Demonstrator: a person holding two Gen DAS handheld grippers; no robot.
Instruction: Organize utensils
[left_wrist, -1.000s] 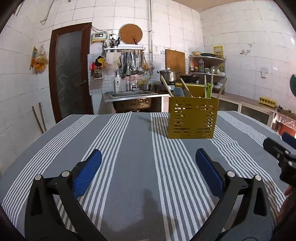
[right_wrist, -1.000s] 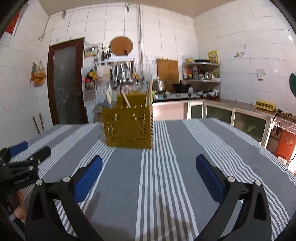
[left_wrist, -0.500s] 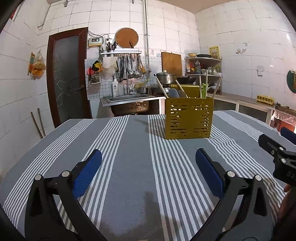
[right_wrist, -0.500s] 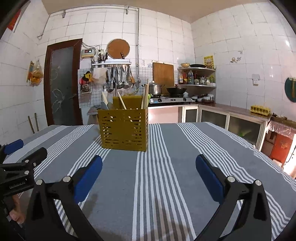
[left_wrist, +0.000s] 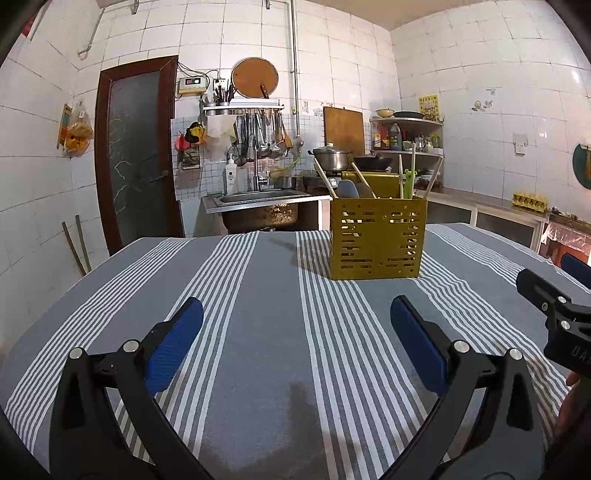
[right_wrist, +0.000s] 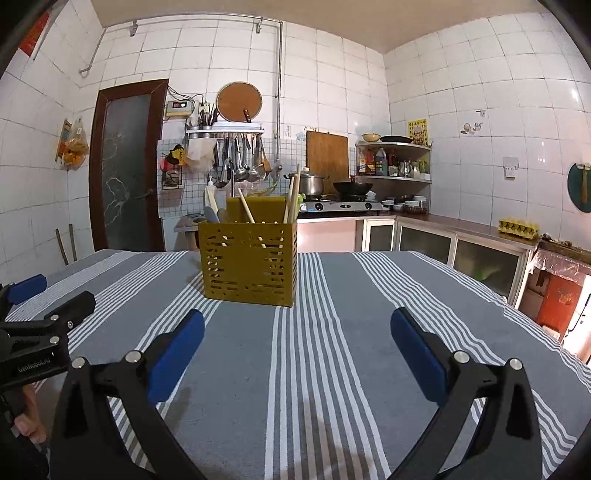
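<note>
Utensils (left_wrist: 373, 182) in yellow caddy (left_wrist: 377, 238), jaws spread

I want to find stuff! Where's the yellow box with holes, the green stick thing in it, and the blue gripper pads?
Yellow perforated utensil holder (left_wrist: 376, 240): left wrist view, front wall.
Green plastic utensil (left_wrist: 407, 182): left wrist view, upper handle.
Left gripper (left_wrist: 295, 332): left wrist view, midway between the blue pads.

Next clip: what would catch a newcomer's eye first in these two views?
The yellow perforated metal utensil caddy stands alone mid-table on the grey cloth with white stripes, with wooden chopsticks and grey spoons sticking up from it. In front, the left tongs and right tongs, black with blue pads, are wide open and empty.
</note>
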